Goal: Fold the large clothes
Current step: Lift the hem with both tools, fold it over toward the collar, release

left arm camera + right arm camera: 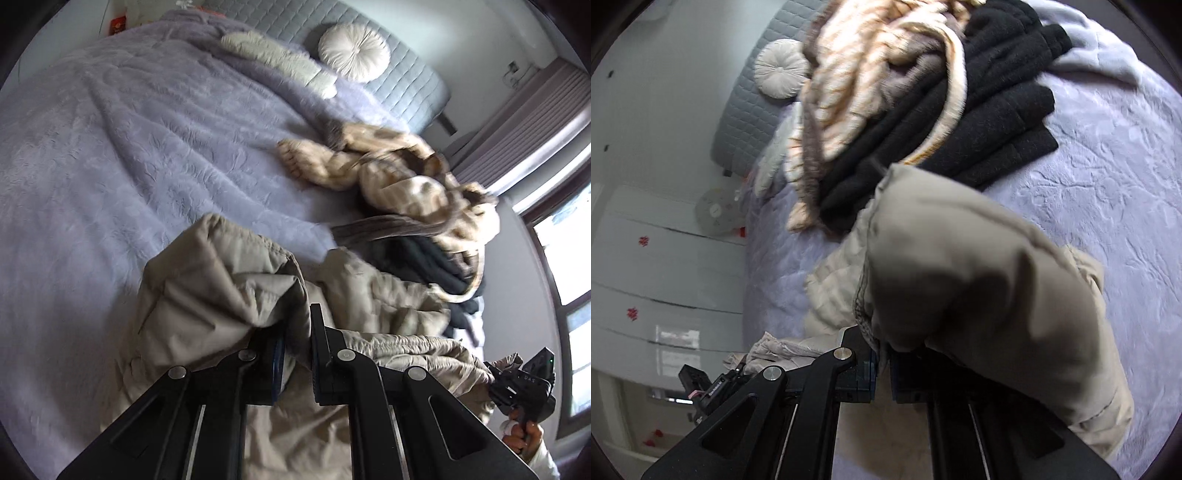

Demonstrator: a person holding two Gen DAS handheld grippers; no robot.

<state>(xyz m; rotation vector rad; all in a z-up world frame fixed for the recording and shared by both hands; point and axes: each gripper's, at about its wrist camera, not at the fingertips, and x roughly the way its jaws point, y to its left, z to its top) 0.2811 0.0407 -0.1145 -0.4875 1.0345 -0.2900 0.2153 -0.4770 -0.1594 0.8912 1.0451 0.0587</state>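
Left gripper [295,354]: jaws nearly pressed together, pinching a fold of the beige padded jacket [229,295]; the fabric bulges up over the left finger and spills toward 10 o'clock from the tips. Right gripper [882,363]: jaws likewise almost closed, blue pads clamped on a seamed edge of the same jacket [979,280], which billows in a big puff from 12 to 4 o'clock and hides the right finger almost entirely. In the left wrist view the right gripper shows at 4 o'clock, low at the frame edge, with a hand [528,435] on its grip; the quilted jacket hem stretches between the two grippers. Jacket lies partly on the bed [110,166], near its edge, over a lavender textured bedspread. Beyond the jacket, at 1 o'clock in the left view, a heap of clothes: a cream-and-tan plush garment [406,173] on top of folded black knitwear [997,110]; the heap is just past the jacket's far edge, blurred. Farther off, a round white cushion [354,51] against the grey quilted headboard [406,81], and a long cream pillow [277,59] beside it. Window [561,240] at 3 o'clock. White wardrobe [665,258] at 9 o'clock in the right view.
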